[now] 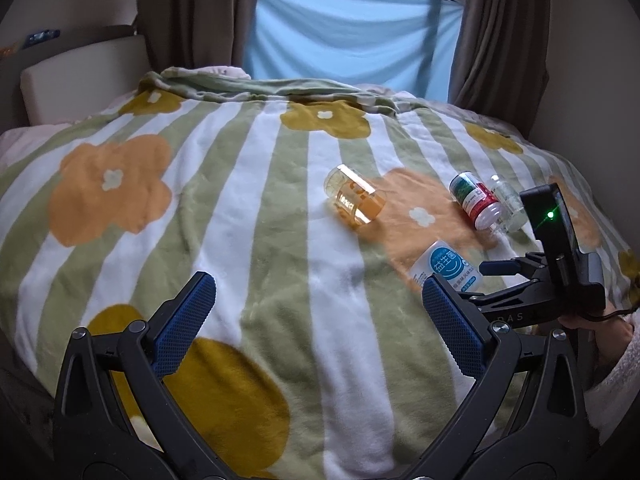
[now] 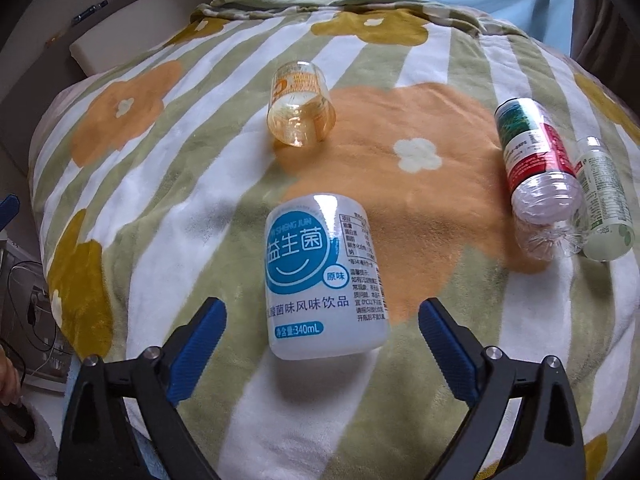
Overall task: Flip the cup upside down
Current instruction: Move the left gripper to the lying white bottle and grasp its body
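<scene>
Nothing flipped yet: the transparent orange plastic cup (image 2: pixel 299 104) lies sideways on the bed, both hand-held grippers, left hand-held gripper (image 1: pixel 316 320) and right hand-held gripper (image 2: pixel 322 330), released, empty, well short.

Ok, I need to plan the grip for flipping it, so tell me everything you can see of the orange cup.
The orange cup is small, see-through and amber-tinted, seemingly plastic, with white print on its wall. It looks empty. It lies on its side on the striped flower blanket, one round end turned toward the right wrist camera. Only the blanket touches it; the bottles and both grippers are clear of it.
</scene>
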Demonstrator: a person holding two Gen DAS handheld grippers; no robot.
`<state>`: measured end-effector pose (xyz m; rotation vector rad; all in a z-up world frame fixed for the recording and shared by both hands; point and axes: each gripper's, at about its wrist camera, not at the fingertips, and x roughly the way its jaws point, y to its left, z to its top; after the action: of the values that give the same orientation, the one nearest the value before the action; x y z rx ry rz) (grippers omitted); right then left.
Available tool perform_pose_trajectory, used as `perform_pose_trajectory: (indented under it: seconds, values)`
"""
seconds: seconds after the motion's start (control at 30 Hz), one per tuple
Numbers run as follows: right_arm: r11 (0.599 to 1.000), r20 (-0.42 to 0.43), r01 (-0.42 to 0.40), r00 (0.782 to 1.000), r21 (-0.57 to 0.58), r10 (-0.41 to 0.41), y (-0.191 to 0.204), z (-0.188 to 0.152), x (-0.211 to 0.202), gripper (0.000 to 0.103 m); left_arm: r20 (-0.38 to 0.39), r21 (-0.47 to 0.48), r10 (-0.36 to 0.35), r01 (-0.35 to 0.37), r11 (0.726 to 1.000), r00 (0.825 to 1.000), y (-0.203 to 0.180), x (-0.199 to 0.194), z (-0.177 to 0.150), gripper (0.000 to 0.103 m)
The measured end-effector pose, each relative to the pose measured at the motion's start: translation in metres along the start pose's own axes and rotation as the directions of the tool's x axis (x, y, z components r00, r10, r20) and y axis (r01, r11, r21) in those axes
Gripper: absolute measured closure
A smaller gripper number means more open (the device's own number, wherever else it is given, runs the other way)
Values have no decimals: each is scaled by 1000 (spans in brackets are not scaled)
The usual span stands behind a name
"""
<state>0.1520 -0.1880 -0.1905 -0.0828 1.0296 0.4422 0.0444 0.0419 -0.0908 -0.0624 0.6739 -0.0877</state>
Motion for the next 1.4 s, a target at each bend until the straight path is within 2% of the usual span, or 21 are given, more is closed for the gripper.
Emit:
perform_pose_trajectory:
  seconds: [0.07,0.1,0.2,0.3,0.4,0.5,0.63,0.83,0.93,1.03,1.1,1.23,1.4]
  values:
    - [1000,57,2,998,2,-3,-2,-7,-17,6,-9,6,-8,8,1000,1000,-5,2,4,0]
    - [1000,94,3,996,0,-3,-2,-11,-27,0,-19,9,-15,15,1000,1000,-9,4,6,0]
    - [1000,203,-4,979,-1,4,-5,-25,-59,0,-77,-1,-70,70,998,995,-21,17,15,0]
    - [1000,301,2,954,-5,0,-6,-43,-91,0,-164,-29,-136,133,991,977,-39,43,23,0]
    - [999,365,36,930,-16,-28,-7,-60,-113,0,-272,-39,-167,162,986,948,-63,76,27,0]
    - [998,383,60,922,-2,-54,-8,-76,-127,0,-358,-50,-157,149,988,920,-85,108,27,0]
    - [999,440,49,896,20,-53,-15,-97,-142,0,-453,-113,-160,122,986,877,-100,147,21,1]
    - [999,489,31,871,41,-47,-24,-118,-154,0,-535,-168,-163,85,982,829,-115,180,12,10]
    - [998,504,14,863,62,-43,-31,-123,-158,0,-557,-218,-210,102,970,804,-119,189,8,15]
    - [996,519,-19,854,86,-28,-37,-130,-162,0,-562,-252,-248,122,960,789,-124,196,8,28]
    - [995,529,-34,848,95,-22,-40,-132,-164,0,-574,-255,-258,130,958,778,-130,201,10,32]
    - [994,538,-38,843,105,-25,-42,-137,-168,0,-599,-231,-241,123,965,764,-141,212,12,33]
    - [992,548,-37,835,118,-34,-48,-142,-173,0,-615,-128,-194,146,981,764,-152,211,21,36]
